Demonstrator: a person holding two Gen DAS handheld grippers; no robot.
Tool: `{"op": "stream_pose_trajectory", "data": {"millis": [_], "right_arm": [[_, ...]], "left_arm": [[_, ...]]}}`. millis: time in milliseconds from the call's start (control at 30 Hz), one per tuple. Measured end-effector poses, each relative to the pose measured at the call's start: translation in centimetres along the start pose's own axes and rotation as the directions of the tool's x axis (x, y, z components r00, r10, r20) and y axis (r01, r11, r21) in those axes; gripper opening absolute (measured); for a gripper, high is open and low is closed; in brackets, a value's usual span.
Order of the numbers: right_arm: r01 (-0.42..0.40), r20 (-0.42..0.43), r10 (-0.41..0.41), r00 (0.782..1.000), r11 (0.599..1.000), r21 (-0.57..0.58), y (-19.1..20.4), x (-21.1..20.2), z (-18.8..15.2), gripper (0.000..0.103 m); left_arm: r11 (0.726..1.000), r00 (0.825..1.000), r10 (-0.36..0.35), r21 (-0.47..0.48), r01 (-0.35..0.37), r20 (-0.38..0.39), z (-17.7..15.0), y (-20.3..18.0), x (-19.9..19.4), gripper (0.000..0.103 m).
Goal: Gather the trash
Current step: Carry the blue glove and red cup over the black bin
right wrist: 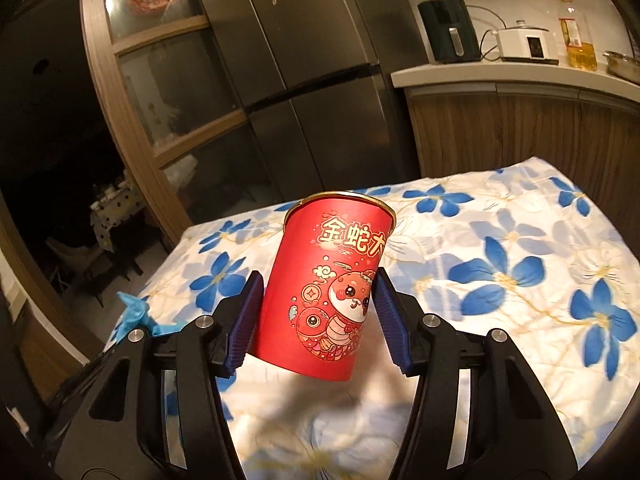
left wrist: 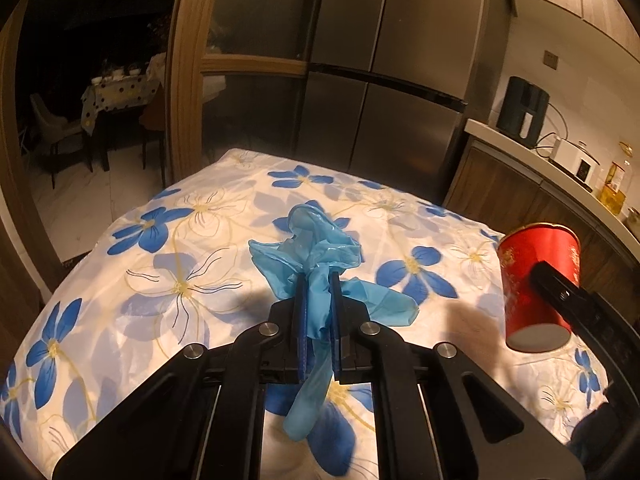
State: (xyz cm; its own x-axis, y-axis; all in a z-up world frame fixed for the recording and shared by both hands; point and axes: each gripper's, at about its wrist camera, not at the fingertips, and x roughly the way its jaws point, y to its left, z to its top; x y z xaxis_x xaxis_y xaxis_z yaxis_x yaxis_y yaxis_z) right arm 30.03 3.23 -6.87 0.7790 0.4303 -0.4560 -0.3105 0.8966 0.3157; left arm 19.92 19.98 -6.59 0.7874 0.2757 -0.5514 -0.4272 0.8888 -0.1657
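Note:
A crumpled blue disposable glove (left wrist: 308, 240) hangs from my left gripper (left wrist: 318, 284), which is shut on it above the flowered tablecloth (left wrist: 180, 240); one glove finger dangles down between the jaws. A red paper cup (right wrist: 336, 232) with a cartoon snake print sits tilted between the blue pads of my right gripper (right wrist: 319, 280), which is shut on its sides and holds it off the cloth (right wrist: 500, 240), with a shadow beneath. In the left wrist view the cup (left wrist: 536, 276) is at the right with one black finger (left wrist: 560, 288) across it. The glove (right wrist: 134, 312) shows at the right wrist view's left edge.
A steel fridge (left wrist: 380, 100) stands behind the table. A counter (right wrist: 500, 72) on the right carries a dark air fryer (right wrist: 448, 30), a white cooker (right wrist: 524, 42) and an oil bottle (right wrist: 576, 32). A doorway on the left opens to a dark dining room (left wrist: 100, 92).

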Motion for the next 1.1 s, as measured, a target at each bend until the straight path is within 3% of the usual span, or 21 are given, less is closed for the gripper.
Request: {"op": "stream_pose_trajectory", "data": {"millis": [367,633,867,1100], "right_arm": [[0.02,0.11,-0.024,0.994,0.999,0.036,-4.9,-7.9,1.3,0.055],[0.105,0.197,-0.119,0.973,0.991,0.082,-11.1,-14.1,2.1,0.055],[0.218,0.268,-0.254,0.929,0.963,0.16,-17.8,-20.2,2.4,0.055],[0.356,0.323,-0.418,0.849,0.904,0.235,-24.6,-25.8,2.4,0.055]], "left_arm": [[0.991,0.994,-0.096,0.104,0.09,0.058,0.1,-7.0,-3.9,0.009],[0.955,0.97,-0.231,0.208,0.211,0.077,-1.0,-15.8,-7.4,0.009],[0.888,0.926,-0.373,0.312,0.338,0.059,-2.7,-24.6,-9.9,0.009],[0.799,0.865,-0.501,0.391,0.457,0.013,-4.6,-32.8,-11.9,0.008]]}}
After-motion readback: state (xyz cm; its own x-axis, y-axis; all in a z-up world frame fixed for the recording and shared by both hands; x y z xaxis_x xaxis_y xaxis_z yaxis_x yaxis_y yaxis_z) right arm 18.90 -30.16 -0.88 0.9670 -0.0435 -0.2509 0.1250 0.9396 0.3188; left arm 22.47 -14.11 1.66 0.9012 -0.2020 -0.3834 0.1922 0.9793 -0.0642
